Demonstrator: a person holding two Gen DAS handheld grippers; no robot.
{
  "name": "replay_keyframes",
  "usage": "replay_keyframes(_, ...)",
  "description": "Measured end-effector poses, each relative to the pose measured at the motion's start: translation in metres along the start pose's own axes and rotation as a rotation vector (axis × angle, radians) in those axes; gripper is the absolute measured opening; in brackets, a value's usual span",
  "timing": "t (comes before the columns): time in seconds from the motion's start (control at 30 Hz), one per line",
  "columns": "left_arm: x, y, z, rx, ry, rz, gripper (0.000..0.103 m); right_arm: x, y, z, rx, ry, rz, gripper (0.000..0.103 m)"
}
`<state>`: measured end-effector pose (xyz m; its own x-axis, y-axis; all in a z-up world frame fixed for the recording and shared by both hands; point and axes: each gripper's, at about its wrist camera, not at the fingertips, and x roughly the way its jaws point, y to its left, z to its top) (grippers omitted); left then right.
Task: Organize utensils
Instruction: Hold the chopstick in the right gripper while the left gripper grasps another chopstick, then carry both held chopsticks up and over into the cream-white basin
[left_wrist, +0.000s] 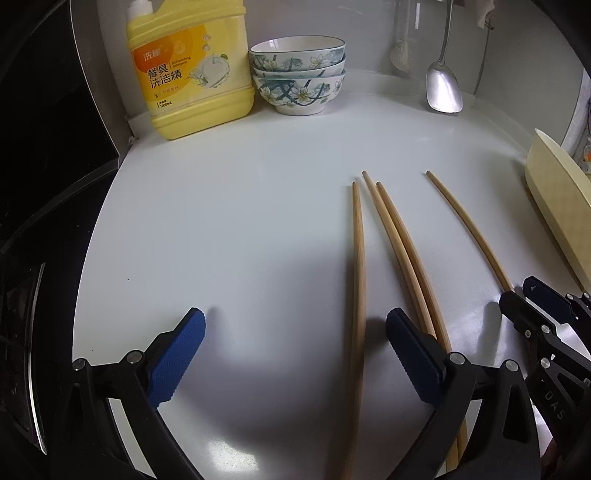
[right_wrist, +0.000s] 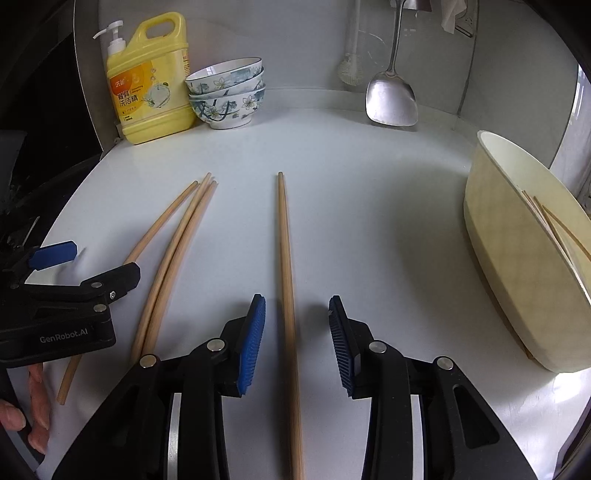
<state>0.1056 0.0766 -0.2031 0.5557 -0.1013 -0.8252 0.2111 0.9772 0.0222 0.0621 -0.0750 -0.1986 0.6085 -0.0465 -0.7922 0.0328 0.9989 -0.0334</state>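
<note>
Several wooden chopsticks lie on the white counter. In the right wrist view a single chopstick lies lengthwise between the blue pads of my right gripper; the pads stand apart and clear of it. Three more chopsticks fan out to its left. My left gripper is wide open low over the counter, with one chopstick lying between its fingers untouched and a close pair running by its right finger. The right gripper shows at the far right.
A cream plastic holder with chopsticks inside stands at the right edge. At the back stand a yellow detergent bottle and three stacked floral bowls; a metal spatula hangs on the wall. A dark stove borders the left.
</note>
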Motion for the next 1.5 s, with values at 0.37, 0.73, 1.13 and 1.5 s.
replay_keyframes(0.37,-0.010,-0.018,-0.002,0.060,-0.029,-0.061,0.033,-0.001,0.012,0.001,-0.023,0.004,0.008,0.007)
replay_keyframes(0.73,-0.025,-0.009,-0.010,0.079,-0.002,-0.108,0.007,-0.008,0.002,-0.003,0.111,0.013,0.053,0.006)
replay_keyframes(1.13,-0.092,-0.010,-0.004,0.150,0.033,-0.201,0.007,-0.098,-0.017,0.012,0.210,-0.004,0.029,0.006)
replay_keyframes(1.5,-0.155,-0.112,0.034,0.243,-0.025,-0.396,0.007,-0.190,-0.112,0.011,0.314,-0.069,-0.102,0.006)
